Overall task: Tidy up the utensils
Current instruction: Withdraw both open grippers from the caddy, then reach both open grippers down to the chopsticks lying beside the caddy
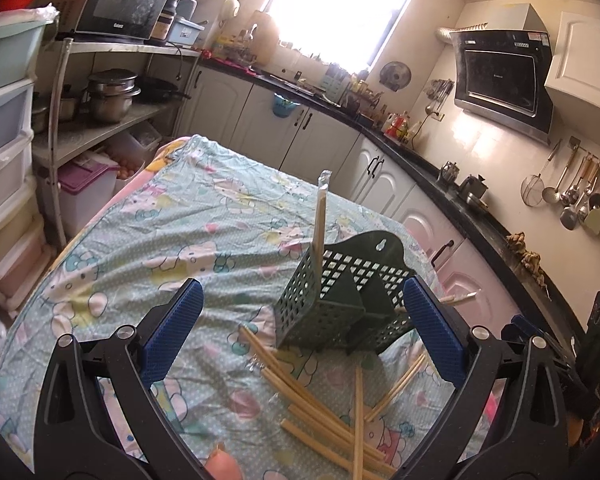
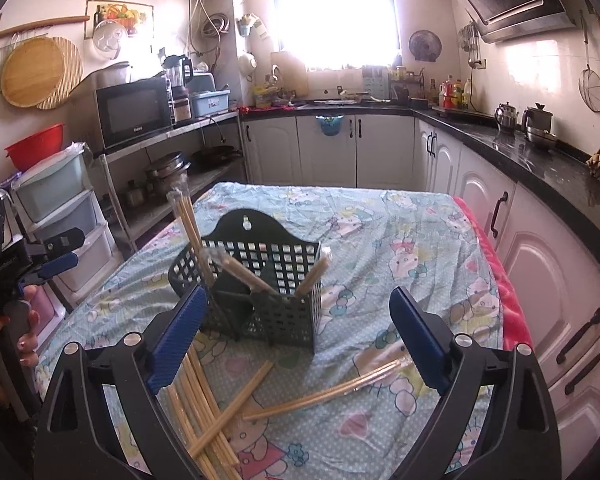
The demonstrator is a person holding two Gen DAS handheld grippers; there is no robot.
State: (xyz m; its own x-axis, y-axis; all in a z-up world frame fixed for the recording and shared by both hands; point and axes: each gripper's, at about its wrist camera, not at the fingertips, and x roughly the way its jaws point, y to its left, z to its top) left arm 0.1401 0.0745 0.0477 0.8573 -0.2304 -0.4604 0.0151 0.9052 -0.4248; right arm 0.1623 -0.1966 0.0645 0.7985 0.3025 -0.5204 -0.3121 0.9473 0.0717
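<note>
A dark green perforated utensil holder [image 1: 332,304] stands on the table [image 1: 188,216]; it also shows in the right wrist view [image 2: 260,280]. Wrapped chopsticks [image 1: 320,224] stand upright in it, and in the right wrist view [image 2: 188,224] several pairs lean in its compartments. Loose wrapped chopsticks [image 1: 324,412] lie on the cloth in front of the holder, also in the right wrist view [image 2: 204,400]. My left gripper [image 1: 300,336] is open and empty above them. My right gripper [image 2: 296,340] is open and empty just before the holder.
The table carries a light blue cartoon-print cloth [image 2: 400,240]. Kitchen cabinets and a black counter [image 2: 540,152] run along the right. A shelf with a microwave [image 2: 134,114] and plastic drawers [image 2: 60,216] stands at the left. The left gripper shows at the left edge of the right wrist view [image 2: 48,256].
</note>
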